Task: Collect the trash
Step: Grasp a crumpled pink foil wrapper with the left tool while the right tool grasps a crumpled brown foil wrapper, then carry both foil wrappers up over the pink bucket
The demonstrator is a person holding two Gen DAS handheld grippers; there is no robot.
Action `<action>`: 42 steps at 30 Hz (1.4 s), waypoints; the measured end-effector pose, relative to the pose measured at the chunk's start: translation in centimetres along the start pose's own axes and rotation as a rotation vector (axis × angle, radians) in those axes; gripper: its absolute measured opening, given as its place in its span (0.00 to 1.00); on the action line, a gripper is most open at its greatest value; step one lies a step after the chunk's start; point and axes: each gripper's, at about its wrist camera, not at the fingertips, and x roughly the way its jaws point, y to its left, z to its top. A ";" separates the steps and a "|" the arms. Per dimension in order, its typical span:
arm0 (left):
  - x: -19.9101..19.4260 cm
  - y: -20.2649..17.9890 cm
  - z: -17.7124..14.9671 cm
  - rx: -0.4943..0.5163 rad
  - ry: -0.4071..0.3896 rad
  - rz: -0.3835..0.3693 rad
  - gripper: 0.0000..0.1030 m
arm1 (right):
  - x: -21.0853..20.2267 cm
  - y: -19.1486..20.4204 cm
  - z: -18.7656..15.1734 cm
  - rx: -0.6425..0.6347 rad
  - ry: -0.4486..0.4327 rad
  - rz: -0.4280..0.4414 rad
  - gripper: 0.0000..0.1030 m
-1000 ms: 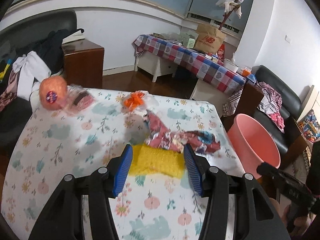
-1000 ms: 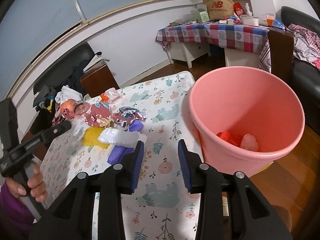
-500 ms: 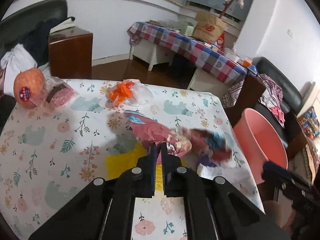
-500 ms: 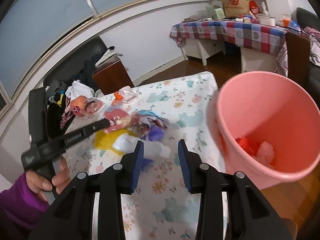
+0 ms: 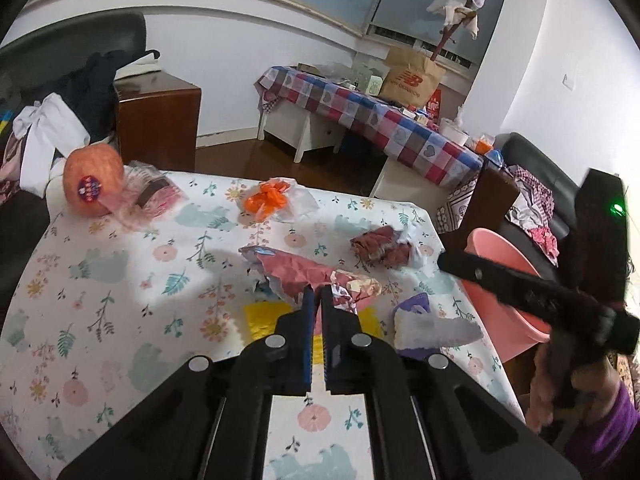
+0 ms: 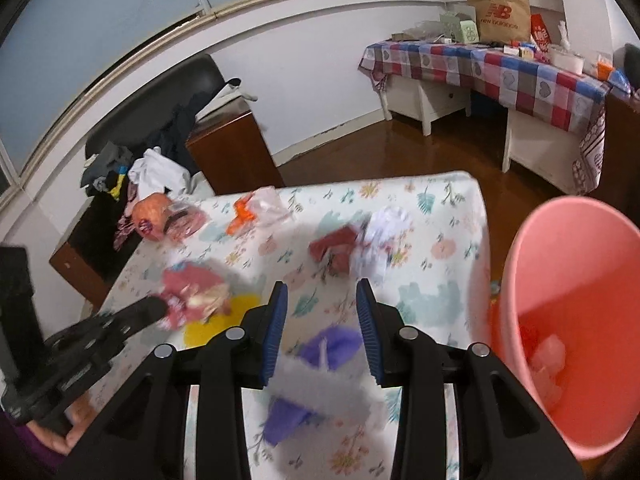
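left gripper (image 5: 316,300) has its fingers pinched on the crumpled red wrapper (image 5: 304,276), which sits over the yellow sponge (image 5: 260,316) on the table (image 5: 120,280). right gripper (image 6: 322,320) fingers are spread wide, holding nothing, above the purple and white trash (image 6: 320,376), just left of the pink bin (image 6: 576,320).

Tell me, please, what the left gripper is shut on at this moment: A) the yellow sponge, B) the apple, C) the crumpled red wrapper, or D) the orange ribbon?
C: in the left wrist view the left gripper has its blue pads pressed together on the edge of the crumpled red wrapper, with the yellow sponge lying flat beneath it on the table.
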 end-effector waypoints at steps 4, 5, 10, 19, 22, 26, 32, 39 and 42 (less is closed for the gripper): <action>-0.6 0.9 -0.1 -0.023 -0.007 -0.007 0.03 | 1.5 -1.2 0.8 0.019 0.035 -0.024 0.35; -0.7 1.0 -0.1 -0.027 -0.010 -0.007 0.03 | 2.1 -1.5 1.0 0.028 0.047 -0.026 0.35; -0.9 1.9 -0.3 -0.050 -0.016 -0.003 0.03 | 4.4 -2.7 1.0 0.093 0.109 0.001 0.35; -1.2 2.6 -0.7 -0.063 -0.005 0.012 0.03 | 6.8 -2.2 1.5 0.037 0.138 -0.038 0.35; -1.4 2.4 -0.7 -0.062 -0.006 0.012 0.03 | 6.9 -2.1 1.5 0.035 0.134 -0.034 0.33; -1.6 2.3 -0.7 -0.055 -0.014 0.011 0.03 | 5.9 -2.0 1.1 0.036 0.122 -0.020 0.14; -2.2 2.0 -0.7 -0.060 -0.021 0.011 0.03 | 3.7 -1.8 0.2 0.051 0.080 -0.006 0.14; -3.5 1.3 -0.6 -0.039 -0.048 0.013 0.03 | -0.7 -1.4 -0.6 0.074 -0.003 0.020 0.14; -4.1 0.8 -0.5 -0.034 -0.056 0.010 0.03 | -2.7 -1.3 -1.4 0.073 -0.030 0.015 0.14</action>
